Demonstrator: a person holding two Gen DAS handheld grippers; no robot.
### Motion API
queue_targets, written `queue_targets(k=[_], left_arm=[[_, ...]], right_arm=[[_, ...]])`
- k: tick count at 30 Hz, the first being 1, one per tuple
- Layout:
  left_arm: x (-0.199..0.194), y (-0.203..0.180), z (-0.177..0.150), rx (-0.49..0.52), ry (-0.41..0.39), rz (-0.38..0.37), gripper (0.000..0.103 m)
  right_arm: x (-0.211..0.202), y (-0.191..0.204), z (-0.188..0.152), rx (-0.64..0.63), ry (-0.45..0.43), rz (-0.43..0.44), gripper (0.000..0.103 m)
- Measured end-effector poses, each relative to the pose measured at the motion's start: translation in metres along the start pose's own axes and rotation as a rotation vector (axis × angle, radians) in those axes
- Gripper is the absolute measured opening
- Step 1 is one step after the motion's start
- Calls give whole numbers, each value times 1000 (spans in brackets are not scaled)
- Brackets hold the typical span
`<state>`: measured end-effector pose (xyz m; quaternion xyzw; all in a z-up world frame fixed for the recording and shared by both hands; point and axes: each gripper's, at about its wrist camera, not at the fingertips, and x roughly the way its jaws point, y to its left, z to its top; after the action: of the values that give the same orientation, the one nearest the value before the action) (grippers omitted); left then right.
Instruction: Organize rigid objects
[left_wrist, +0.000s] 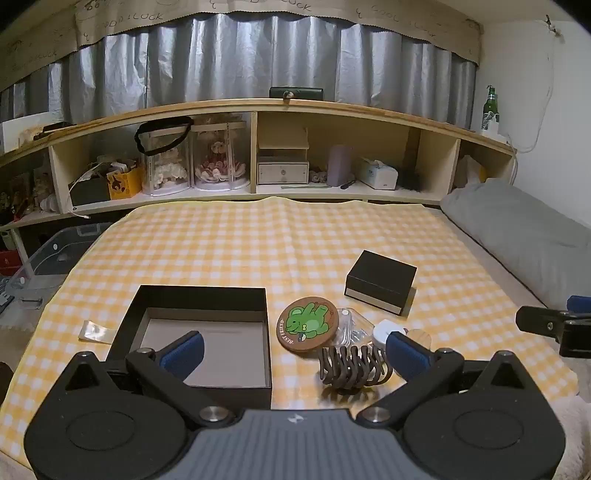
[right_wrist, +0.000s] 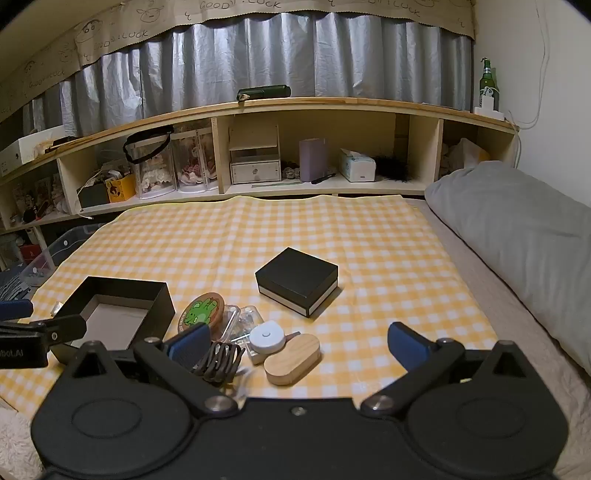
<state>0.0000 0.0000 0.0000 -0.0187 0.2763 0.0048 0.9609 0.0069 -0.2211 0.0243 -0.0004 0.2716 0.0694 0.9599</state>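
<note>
Both grippers, left gripper (left_wrist: 293, 349) and right gripper (right_wrist: 299, 341), hover wide apart and empty above 1 clutter beside the open black box (left_wrist: 199, 332); grasp the brown hair claw (left_wrist: 352, 365) across its spine first.

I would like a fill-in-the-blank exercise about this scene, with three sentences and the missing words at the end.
1. The open black cardboard box on the yellow checked cloth holds ____ objects.
2. The round brown coaster shows a cartoon animal coloured ____.
3. The tongs of the left gripper and of the right gripper are both ____, holding nothing.

Missing words: no; green; open
</note>
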Motion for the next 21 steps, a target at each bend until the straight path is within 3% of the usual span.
queue_targets(k=[21], left_arm=[[0,0,0,4,-5,5,103]], right_arm=[[0,0,0,2,3,1,103]])
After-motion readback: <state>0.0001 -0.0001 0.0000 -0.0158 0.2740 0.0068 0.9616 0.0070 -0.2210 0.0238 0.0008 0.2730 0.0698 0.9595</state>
